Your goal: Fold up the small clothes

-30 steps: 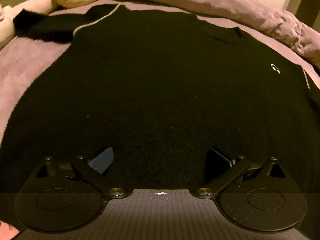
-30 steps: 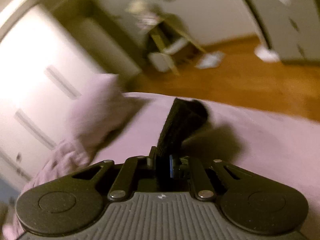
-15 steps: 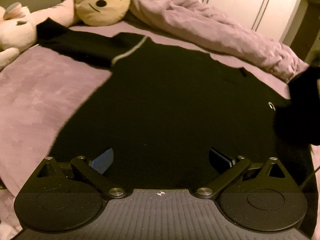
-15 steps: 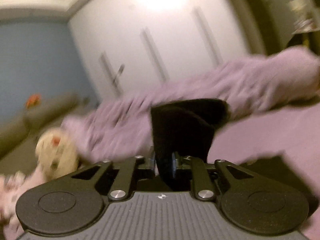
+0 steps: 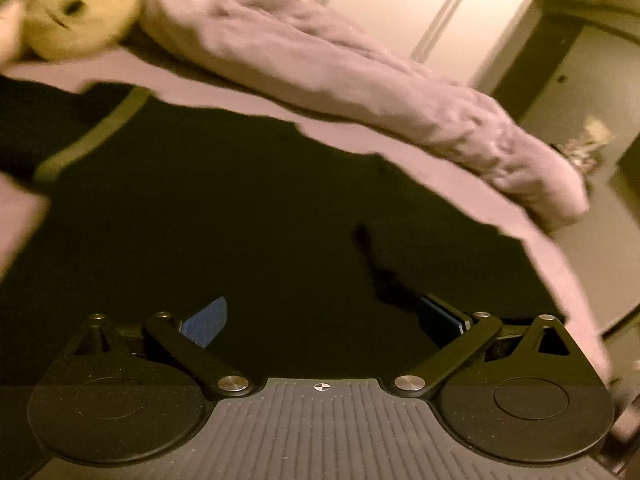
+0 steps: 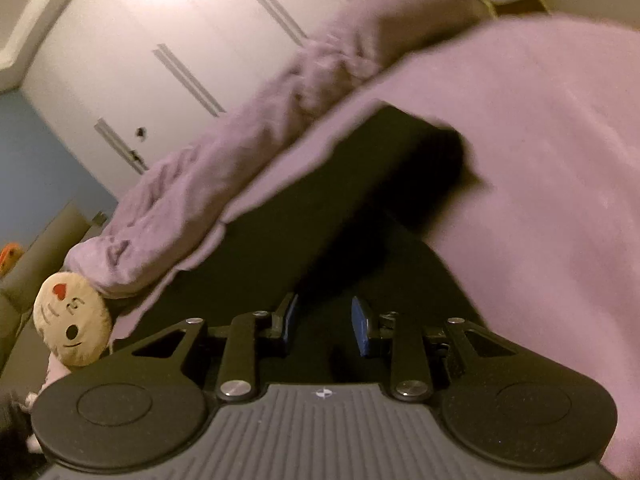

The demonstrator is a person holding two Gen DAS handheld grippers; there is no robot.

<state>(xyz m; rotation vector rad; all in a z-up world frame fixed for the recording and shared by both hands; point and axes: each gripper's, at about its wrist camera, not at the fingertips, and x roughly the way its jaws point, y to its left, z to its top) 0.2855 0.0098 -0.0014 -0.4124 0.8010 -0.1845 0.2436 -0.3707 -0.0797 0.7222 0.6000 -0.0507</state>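
A black sweater (image 5: 240,220) lies spread flat on the lilac bed (image 6: 540,160). One of its sleeves, with a pale stripe (image 5: 92,136), stretches away at the upper left of the left wrist view. My left gripper (image 5: 322,312) hovers over the sweater's body, wide open and holding nothing. In the right wrist view the other black sleeve (image 6: 380,184) lies folded inward across the sweater. My right gripper (image 6: 325,320) is just behind that sleeve with its jaws opening. The blue pads (image 6: 362,328) stand apart and press on nothing; black cloth lies beneath them.
A rumpled lilac duvet (image 5: 340,68) runs along the far side of the bed. A cream plush face (image 5: 80,8) sits at its end, also in the right wrist view as a plush (image 6: 72,320). White wardrobe doors (image 6: 160,20) stand behind. The bed edge (image 5: 568,280) falls off at right.
My right gripper swung the black sleeve from the bed's edge in over the sweater, then its jaws parted and let go. My left gripper rose and turned rightward, still open.
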